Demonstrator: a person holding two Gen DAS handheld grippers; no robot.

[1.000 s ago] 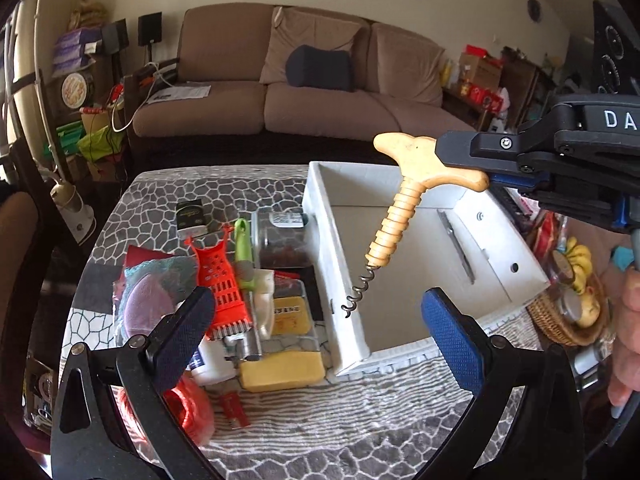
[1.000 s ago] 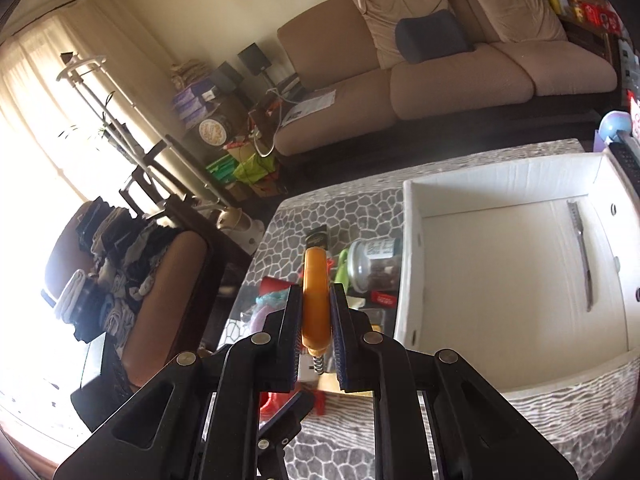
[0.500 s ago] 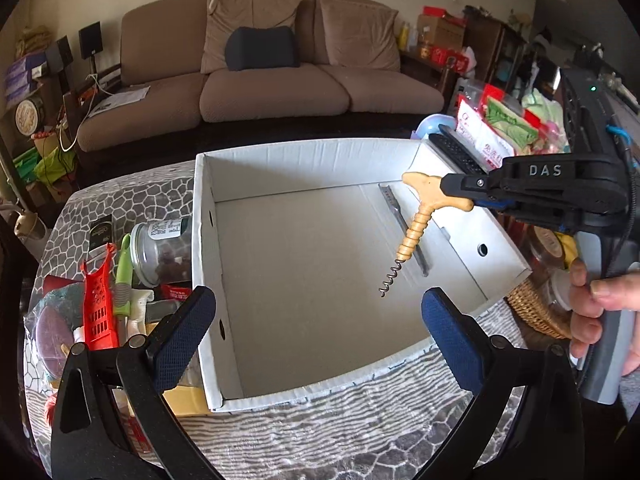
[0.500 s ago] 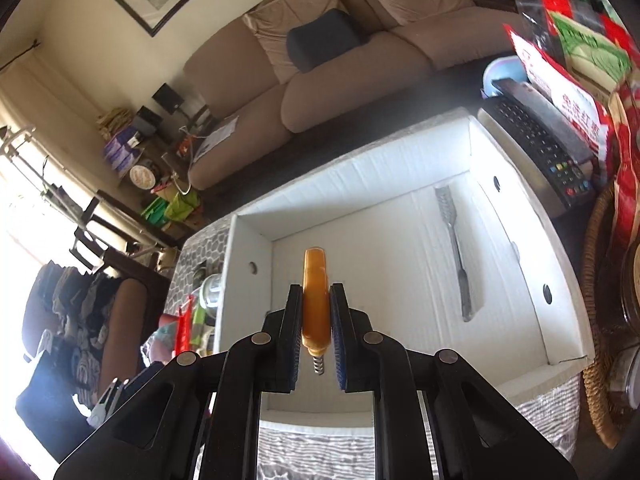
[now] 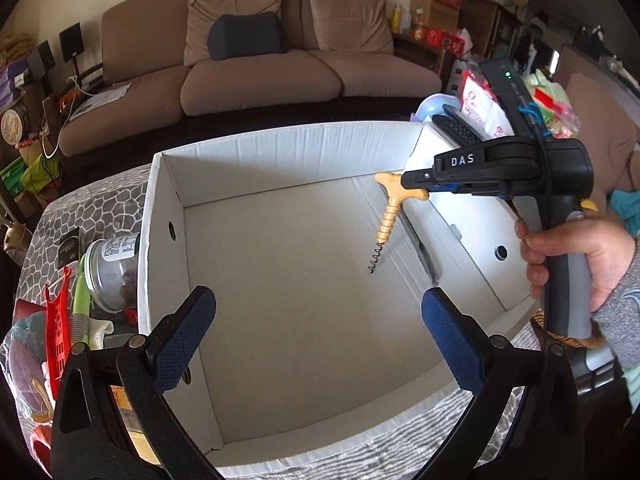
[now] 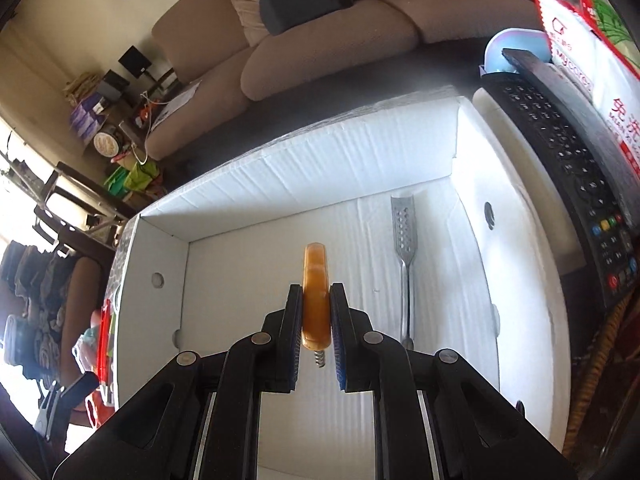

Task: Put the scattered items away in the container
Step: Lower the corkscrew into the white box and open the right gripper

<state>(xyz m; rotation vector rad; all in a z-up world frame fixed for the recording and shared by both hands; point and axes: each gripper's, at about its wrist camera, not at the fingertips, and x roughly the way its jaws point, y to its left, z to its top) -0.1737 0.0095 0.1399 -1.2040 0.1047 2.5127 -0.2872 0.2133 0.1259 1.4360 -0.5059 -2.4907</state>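
Two hand-held grippers over white cardboard box (image 5: 160,216) on desk (image 5: 100,204). Right hand-held gripper (image 6: 316,316) clamped on corkscrew (image 5: 386,220) by wooden T-handle, screw hanging down above box floor, apparently not touching. Left hand-held gripper (image 5: 316,340) wide apart, empty, at box's near edge. Metal grater (image 6: 405,248) lies inside box, right of corkscrew.

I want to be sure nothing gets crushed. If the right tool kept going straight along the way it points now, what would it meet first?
Probably the bare floor of the white box. The right tool, shut on the corkscrew, points left of the metal grater; the corkscrew's tip would likely land first.
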